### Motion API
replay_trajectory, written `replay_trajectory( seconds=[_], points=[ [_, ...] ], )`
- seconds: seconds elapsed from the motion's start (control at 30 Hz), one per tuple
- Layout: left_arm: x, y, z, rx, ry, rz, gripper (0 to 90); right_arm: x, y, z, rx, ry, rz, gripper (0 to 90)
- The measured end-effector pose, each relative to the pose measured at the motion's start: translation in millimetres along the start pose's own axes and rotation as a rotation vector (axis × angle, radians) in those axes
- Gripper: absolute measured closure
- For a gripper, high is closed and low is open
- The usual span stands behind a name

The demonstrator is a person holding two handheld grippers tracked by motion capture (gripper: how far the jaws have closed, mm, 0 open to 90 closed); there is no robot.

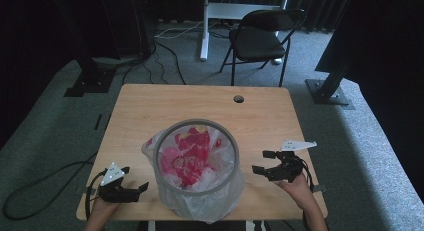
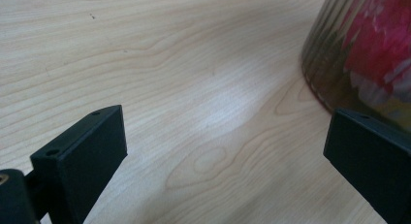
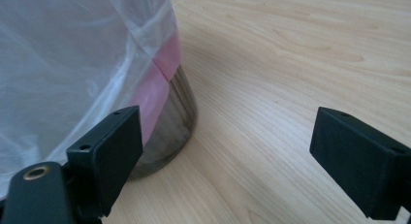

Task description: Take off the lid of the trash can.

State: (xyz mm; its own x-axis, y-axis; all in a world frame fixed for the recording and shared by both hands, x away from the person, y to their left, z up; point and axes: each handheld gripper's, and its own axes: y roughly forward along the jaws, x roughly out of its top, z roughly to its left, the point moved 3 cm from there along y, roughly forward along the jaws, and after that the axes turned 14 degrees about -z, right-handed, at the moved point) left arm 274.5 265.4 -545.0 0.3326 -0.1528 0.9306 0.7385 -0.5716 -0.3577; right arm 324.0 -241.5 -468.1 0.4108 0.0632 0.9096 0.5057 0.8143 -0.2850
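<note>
Grey translucent bin (image 1: 197, 163) with a white-and-red plastic bag (image 1: 192, 156) lining it sits near the table's (image 1: 150, 106) near edge, roughly centred. Left gripper (image 1: 132, 188) rests on the table just left of the bin, jaws wide apart, holding nothing. Right gripper (image 1: 262, 162) is just right of the bin, jaws also spread wide and empty, not touching the bag.
</note>
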Motion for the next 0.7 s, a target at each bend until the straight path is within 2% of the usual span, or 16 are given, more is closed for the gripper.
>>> replay_trajectory(
  seconds=[0.07, 0.17, 0.2, 0.37, 0.7],
  points=[
    [-1.6, -0.3, 0.5, -0.013, -0.002, 0.000, 1.7, 6.0, -5.2, 2.1, -0.001, -0.013, -0.018, 11.0],
    [0.5, 0.6, 0.7, -0.066, -0.044, -0.042, 1.7, 21.0, -16.0, 6.5, 0.008, -0.020, -0.068, 11.0],
    [1.4, 2.0, 0.5, -0.072, -0.042, -0.045, 1.7, 27.4, -19.5, 8.7, 0.014, -0.025, -0.090, 11.0],
    [-3.1, 9.9, 0.0, -0.078, -0.030, -0.004, 1.7, 61.6, -30.8, 22.5, 0.041, -0.079, -0.180, 11.0],
    [-8.0, 14.0, 1.0, -0.094, -0.039, 0.016, 1.8, 116.9, -22.1, 44.9, 0.098, -0.160, -0.189, 11.0]
  ],
)
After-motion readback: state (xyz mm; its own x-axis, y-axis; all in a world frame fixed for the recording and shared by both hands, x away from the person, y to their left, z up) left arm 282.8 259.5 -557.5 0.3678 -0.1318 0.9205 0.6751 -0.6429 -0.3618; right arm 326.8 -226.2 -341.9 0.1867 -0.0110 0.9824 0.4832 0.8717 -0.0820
